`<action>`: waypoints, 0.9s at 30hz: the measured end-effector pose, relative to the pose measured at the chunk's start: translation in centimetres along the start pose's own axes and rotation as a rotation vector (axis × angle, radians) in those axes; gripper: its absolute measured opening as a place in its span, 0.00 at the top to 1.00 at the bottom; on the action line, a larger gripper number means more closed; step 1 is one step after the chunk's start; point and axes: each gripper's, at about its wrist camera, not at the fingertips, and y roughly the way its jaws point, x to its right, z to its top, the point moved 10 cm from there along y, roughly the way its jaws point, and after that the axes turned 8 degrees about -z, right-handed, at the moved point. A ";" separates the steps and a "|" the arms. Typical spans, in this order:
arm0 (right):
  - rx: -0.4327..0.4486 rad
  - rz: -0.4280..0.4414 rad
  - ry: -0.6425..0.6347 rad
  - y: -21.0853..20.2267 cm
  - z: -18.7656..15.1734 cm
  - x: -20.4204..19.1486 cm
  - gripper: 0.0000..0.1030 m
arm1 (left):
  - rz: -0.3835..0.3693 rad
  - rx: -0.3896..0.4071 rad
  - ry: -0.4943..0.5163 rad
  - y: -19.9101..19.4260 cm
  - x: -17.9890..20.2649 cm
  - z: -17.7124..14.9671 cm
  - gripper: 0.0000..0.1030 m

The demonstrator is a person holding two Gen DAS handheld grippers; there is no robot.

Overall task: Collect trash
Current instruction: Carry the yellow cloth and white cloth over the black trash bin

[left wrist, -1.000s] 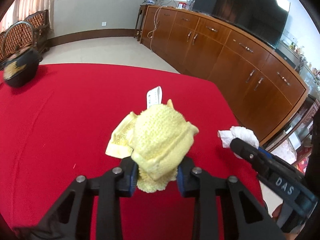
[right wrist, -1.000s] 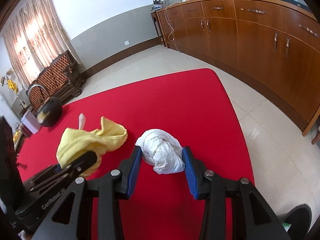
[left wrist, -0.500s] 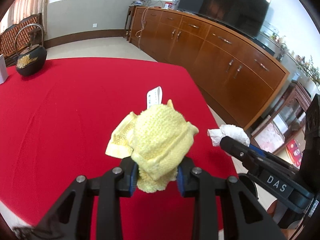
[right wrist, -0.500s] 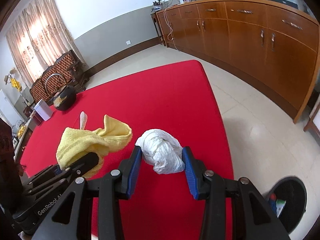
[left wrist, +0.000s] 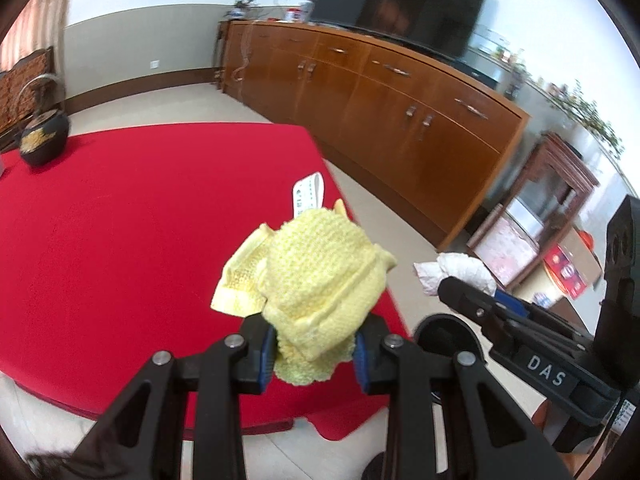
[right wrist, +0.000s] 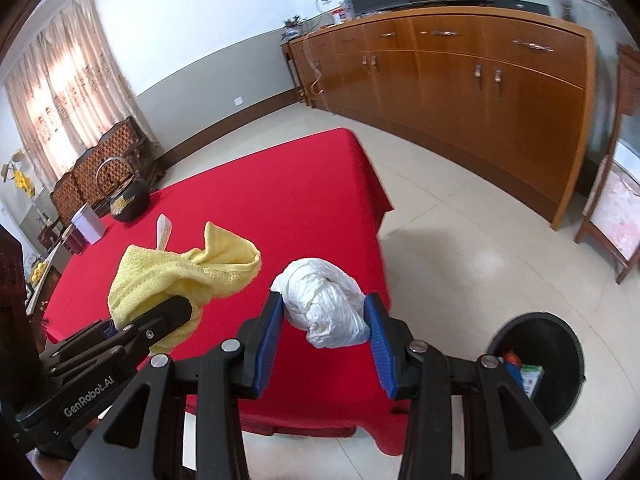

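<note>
My left gripper [left wrist: 314, 354] is shut on a yellow knitted cloth [left wrist: 316, 280] with a white label, held above the front right part of the red table [left wrist: 140, 220]. It also shows in the right wrist view [right wrist: 180, 276]. My right gripper [right wrist: 326, 320] is shut on a crumpled white paper wad [right wrist: 324, 304], held near the table's right edge; the wad also shows in the left wrist view [left wrist: 456, 272]. A black trash bin [right wrist: 536, 368] with some litter inside stands on the floor at lower right, and its rim shows in the left wrist view [left wrist: 444, 332].
A black teapot [left wrist: 42, 140] and a white box [right wrist: 88, 224] stand at the table's far end. A long wooden sideboard [left wrist: 400, 120] with a TV lines the wall. A wooden chair [right wrist: 616, 216] stands right of the bin. Tiled floor lies between table and sideboard.
Both grippers have pulled back and to the right with their loads. The table edge and the trash bin have come into view.
</note>
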 end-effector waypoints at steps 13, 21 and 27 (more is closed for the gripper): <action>0.025 -0.173 0.143 -5.7 -3.4 12.9 0.57 | -0.164 -0.085 0.117 3.3 10.3 -2.8 0.69; 0.006 -0.259 0.238 -7.8 -6.7 20.3 0.57 | -0.228 -0.164 0.171 5.6 14.9 -6.1 0.69; -0.017 -0.306 0.299 -8.5 -9.3 24.9 0.57 | -0.250 -0.223 0.199 8.0 17.8 -8.4 0.69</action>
